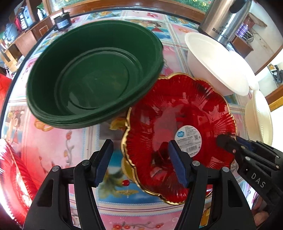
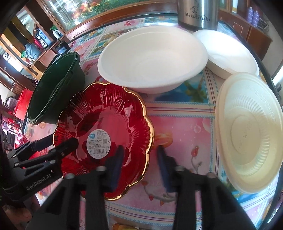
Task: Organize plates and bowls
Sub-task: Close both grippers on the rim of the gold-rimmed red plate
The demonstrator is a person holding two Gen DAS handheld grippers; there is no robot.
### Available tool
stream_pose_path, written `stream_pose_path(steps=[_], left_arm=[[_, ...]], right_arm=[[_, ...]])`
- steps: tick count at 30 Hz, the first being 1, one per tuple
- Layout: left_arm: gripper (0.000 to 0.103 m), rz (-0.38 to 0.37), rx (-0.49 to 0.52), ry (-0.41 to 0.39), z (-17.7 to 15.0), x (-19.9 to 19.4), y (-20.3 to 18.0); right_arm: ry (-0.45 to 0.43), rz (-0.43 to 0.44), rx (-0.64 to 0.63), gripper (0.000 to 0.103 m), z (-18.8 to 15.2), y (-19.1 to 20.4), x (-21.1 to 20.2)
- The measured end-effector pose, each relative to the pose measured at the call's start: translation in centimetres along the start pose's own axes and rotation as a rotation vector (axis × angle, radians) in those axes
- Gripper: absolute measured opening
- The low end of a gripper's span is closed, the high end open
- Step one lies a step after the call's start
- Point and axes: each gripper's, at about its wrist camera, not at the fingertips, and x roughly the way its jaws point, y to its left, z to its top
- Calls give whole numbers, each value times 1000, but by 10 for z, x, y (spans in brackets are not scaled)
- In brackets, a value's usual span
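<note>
Red plate: the scalloped red glass plate with gold rim [image 2: 104, 134] lies on the floral tablecloth [image 2: 184, 127], between both grippers.
Left gripper [image 1: 140, 161]: jaws open, straddling the plate's edge.
Right gripper [image 2: 139, 164]: blurred, pads astride the rim, contact unclear.
Progress: stacked green plastic bowls [image 1: 95, 74] look nested; white foam bowls [image 2: 152, 58] unsorted.
Hidden: cream ribbed plate [image 2: 251, 131] partly cut off.

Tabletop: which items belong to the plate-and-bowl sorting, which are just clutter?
Job items:
red plate
green bowls
white bowls
cream plate

Just lying about:
steel flask
small dark box
</note>
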Motion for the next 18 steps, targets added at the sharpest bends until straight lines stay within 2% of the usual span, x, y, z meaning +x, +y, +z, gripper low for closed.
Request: stream_pose_path(steps=[2, 4, 8, 18], left_arm=[[47, -1, 19, -9, 0, -1, -3], [45, 7, 30, -11, -1, -1, -5], [33, -5, 15, -11, -3, -3, 1], [32, -35, 6, -7, -21, -17, 8]], right_arm=[[1, 6, 2, 17, 1, 1, 2], [0, 19, 1, 16, 0, 1, 1], [-7, 14, -4, 16, -3, 1, -1], [-26, -20, -34, 16, -15, 10, -11]])
